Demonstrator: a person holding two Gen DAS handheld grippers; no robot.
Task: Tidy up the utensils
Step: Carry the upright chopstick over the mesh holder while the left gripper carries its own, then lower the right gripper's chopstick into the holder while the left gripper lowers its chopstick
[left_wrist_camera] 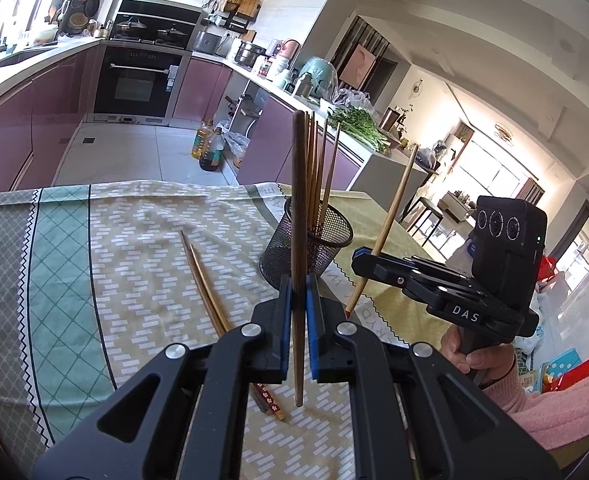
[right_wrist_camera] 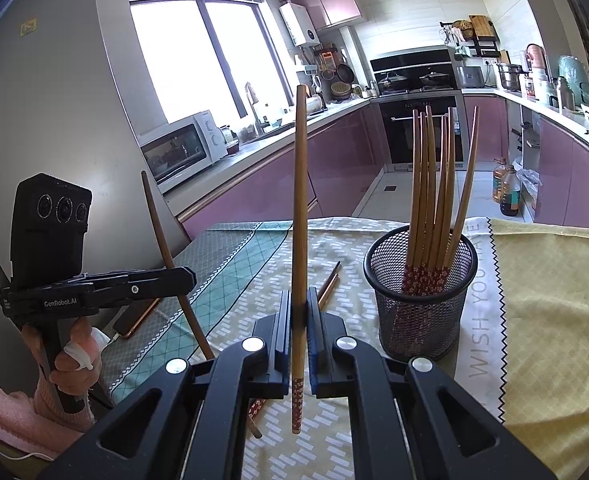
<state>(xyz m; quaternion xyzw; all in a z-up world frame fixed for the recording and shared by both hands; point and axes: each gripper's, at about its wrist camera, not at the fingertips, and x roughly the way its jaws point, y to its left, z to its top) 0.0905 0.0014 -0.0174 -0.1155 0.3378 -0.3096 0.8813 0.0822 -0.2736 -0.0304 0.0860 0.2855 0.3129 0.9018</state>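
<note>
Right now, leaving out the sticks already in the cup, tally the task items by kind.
Chopsticks clamped in fingers: 2, a dark one in the left fingers and a lighter one in the right fingers
Chopsticks lying on the cloth: 2
Mesh cup: 1
Total: 5

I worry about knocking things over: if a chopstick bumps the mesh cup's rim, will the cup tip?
Possibly. The mesh cup is thin wire, so probably light. The chopsticks in it stand far above the rim and lean to one side, which likely makes it top-heavy. The wrinkled cloth beneath may steady it less than bare wood.
</note>
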